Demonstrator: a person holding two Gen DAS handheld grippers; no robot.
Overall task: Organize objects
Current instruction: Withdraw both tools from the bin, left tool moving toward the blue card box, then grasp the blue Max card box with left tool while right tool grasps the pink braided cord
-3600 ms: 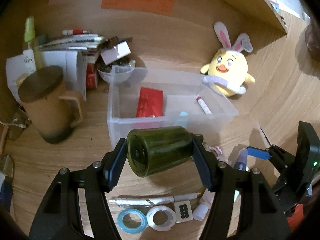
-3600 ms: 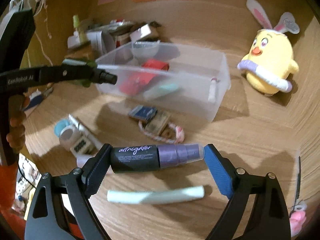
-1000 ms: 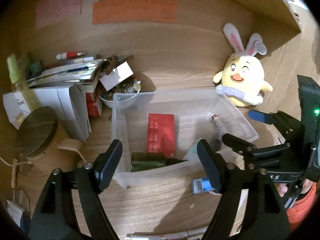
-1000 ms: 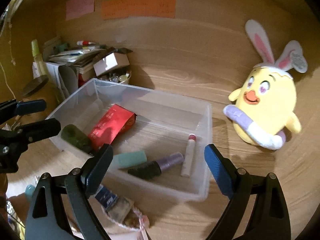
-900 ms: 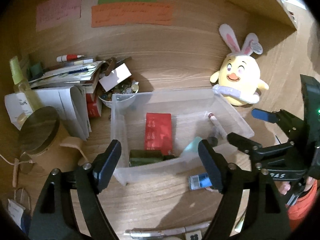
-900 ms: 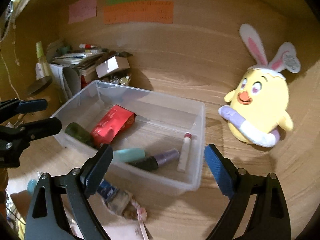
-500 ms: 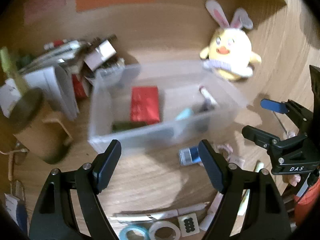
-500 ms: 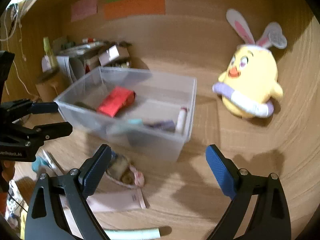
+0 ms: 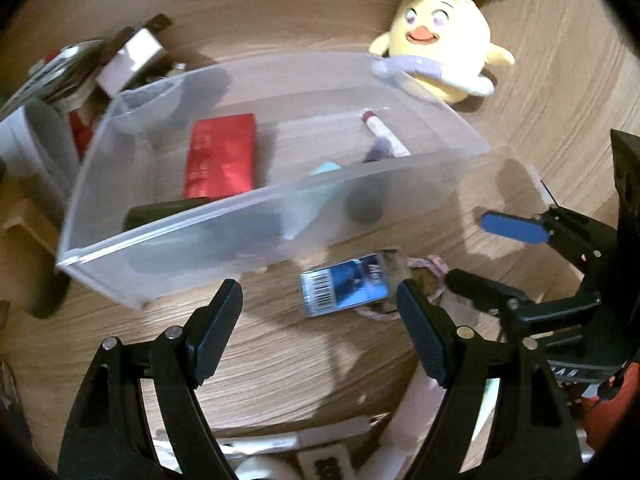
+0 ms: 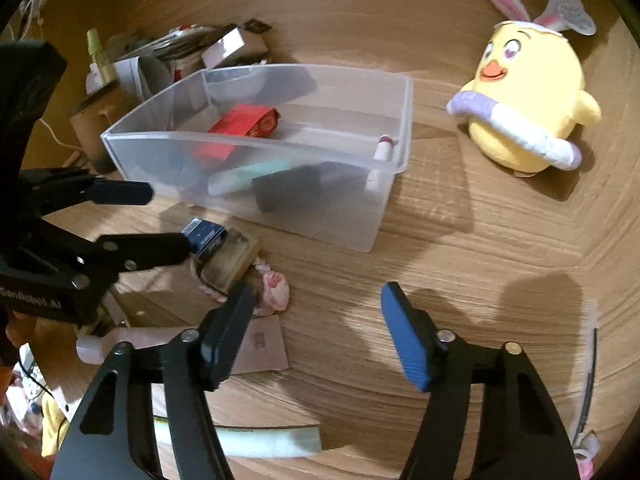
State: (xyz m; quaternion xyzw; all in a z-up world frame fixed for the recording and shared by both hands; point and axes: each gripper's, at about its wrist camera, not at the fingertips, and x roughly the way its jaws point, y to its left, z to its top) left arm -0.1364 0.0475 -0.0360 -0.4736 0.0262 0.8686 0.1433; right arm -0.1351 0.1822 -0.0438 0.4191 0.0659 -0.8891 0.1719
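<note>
A clear plastic bin (image 9: 100, 248) (image 10: 384, 216) on the wooden desk holds a red packet (image 9: 220, 156) (image 10: 244, 124), a dark green bottle (image 9: 160, 212), a mint tube (image 10: 248, 176), a dark spray bottle (image 10: 288, 192) and a lip balm stick (image 9: 384, 136). My left gripper (image 9: 320, 320) is open and empty, low over a blue barcoded packet (image 9: 344, 290) (image 10: 204, 234) in front of the bin. My right gripper (image 10: 316, 328) is open and empty above bare desk; it shows in the left wrist view (image 9: 480, 256).
A yellow bunny-eared plush (image 9: 436, 52) (image 10: 524, 112) sits right of the bin. A pink hair tie (image 10: 272, 284), a pink card (image 10: 260, 344), a pink tube (image 10: 132, 342) and a pale green tube (image 10: 256, 440) lie on the desk. Books and boxes (image 10: 208, 48) stand behind the bin.
Both grippers released their bottles into the bin, then drew back and dropped lower. The left now hovers over the blue packet; the right sits over the desk in front of the bin.
</note>
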